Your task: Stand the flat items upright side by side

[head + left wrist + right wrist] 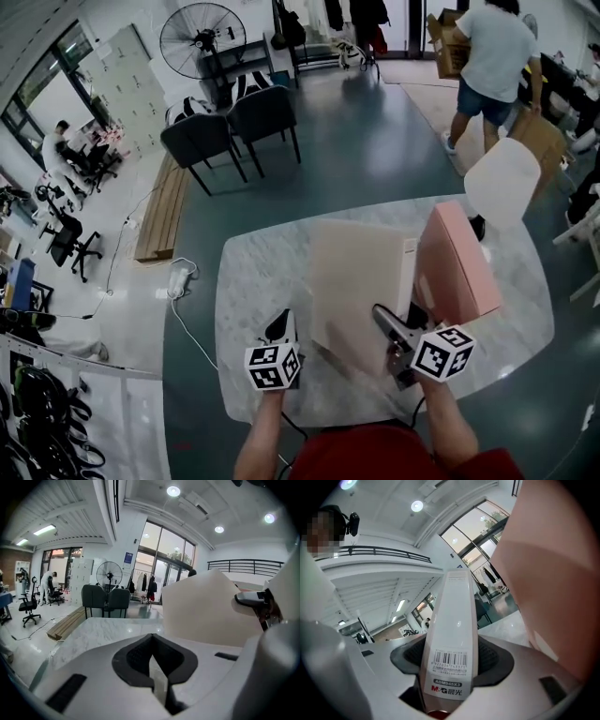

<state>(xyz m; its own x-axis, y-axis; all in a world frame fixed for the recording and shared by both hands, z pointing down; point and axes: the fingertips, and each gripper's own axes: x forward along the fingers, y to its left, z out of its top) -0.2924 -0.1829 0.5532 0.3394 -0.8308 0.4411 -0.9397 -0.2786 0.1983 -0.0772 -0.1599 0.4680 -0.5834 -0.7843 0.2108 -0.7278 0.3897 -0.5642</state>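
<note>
On table [253, 281], stand the beige file [356, 281] your right gripper [386, 323] pinches flush beside the pink file [455, 267]; left gripper [279, 328] closed, empty.

Centre of the counter [253, 281]: left file box [356, 281], leaning, and just to its right, right file box [455, 267], standing on edge. At the near edge of the left file box, right tongs [387, 321], clamped on its spine. Over to the left of that box, near its front corner and apart from it, left tongs [281, 326]. Behind the counter on the right, a chair [502, 178]; farther back on the left, two more chairs [230, 127], with a fan [202, 37] behind them.
</note>
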